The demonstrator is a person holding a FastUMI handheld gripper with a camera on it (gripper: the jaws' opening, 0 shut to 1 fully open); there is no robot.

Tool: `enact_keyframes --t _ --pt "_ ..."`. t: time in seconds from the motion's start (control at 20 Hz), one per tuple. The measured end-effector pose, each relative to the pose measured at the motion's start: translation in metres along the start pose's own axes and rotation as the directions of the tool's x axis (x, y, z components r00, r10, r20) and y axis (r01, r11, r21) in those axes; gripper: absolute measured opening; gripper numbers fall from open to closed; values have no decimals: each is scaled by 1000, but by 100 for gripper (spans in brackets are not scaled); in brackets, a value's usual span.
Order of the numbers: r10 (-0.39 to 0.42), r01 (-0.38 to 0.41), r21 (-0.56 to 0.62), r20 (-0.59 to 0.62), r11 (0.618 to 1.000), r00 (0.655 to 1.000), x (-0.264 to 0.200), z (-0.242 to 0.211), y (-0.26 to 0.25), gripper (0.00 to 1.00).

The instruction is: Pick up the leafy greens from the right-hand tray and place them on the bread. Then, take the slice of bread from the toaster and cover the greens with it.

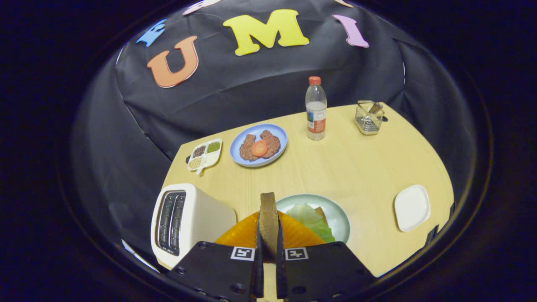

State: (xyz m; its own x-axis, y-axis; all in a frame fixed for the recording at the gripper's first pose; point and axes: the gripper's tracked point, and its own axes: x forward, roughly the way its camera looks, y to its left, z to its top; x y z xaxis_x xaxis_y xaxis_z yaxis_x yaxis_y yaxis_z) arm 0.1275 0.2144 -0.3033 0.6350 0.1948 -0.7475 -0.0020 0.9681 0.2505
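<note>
My gripper (268, 235) is shut on a brown slice of bread (268, 218), which stands on edge between the fingers, held above the table. Just beyond it to the right lies a pale green plate (340, 214) with leafy greens (312, 220) spread over a slice of bread whose crust (322, 214) peeks out behind them. The white toaster (188, 218) stands left of the fingers, its two slots dark and without bread showing. The white right-hand tray (412, 207) sits bare at the table's right.
A blue plate (251, 161) with two brown patties and a tomato slice sits at the back. Beside it are a small spice tray (204, 156), a water bottle (316, 110) and a wire basket (369, 117). An orange ribbed surface (239, 235) lies under the fingers.
</note>
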Motion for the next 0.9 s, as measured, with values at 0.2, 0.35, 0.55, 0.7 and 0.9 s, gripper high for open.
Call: enact_keyframes --t 0.2,0.35,0.55,0.7,0.9 --pt "17 -14 80 -48 997 999 24 -14 -22 11" --pt "16 -6 124 -77 992 997 33 -21 -42 11" --pt "-10 22 116 -99 993 995 42 -26 -66 11" --pt "-23 37 108 -122 994 992 53 -35 -84 15" --pt "-38 51 89 -140 995 989 63 -42 -94 26"
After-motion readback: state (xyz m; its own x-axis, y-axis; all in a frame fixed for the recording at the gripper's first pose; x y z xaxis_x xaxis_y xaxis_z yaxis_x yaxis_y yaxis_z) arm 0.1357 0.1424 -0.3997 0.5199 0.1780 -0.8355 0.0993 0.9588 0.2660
